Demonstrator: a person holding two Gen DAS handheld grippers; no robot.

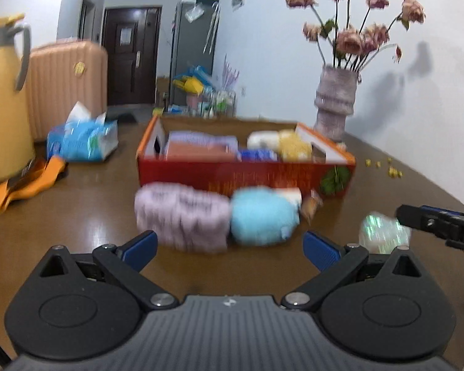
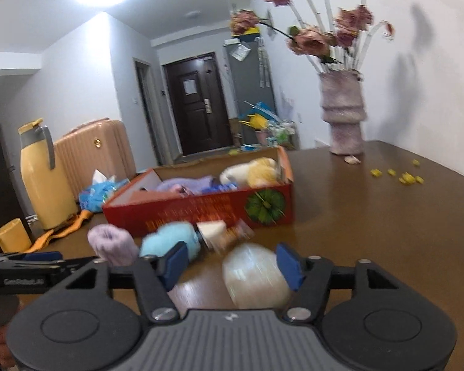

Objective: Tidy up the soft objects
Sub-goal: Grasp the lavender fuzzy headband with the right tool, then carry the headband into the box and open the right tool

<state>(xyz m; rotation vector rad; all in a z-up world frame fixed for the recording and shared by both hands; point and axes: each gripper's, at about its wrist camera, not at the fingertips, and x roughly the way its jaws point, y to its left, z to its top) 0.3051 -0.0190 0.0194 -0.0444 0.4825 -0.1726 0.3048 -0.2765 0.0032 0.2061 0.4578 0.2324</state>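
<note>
A: Nearest to us, the right gripper (image 2: 232, 266) has its fingers half open around the pale round ball (image 2: 256, 278); the pads do not press it yet.

B: And our left gripper (image 1: 230, 249) is wide open, empty; the lilac roll (image 1: 182, 216) lies just ahead, crosswise, before the red box (image 1: 244, 176).
</note>
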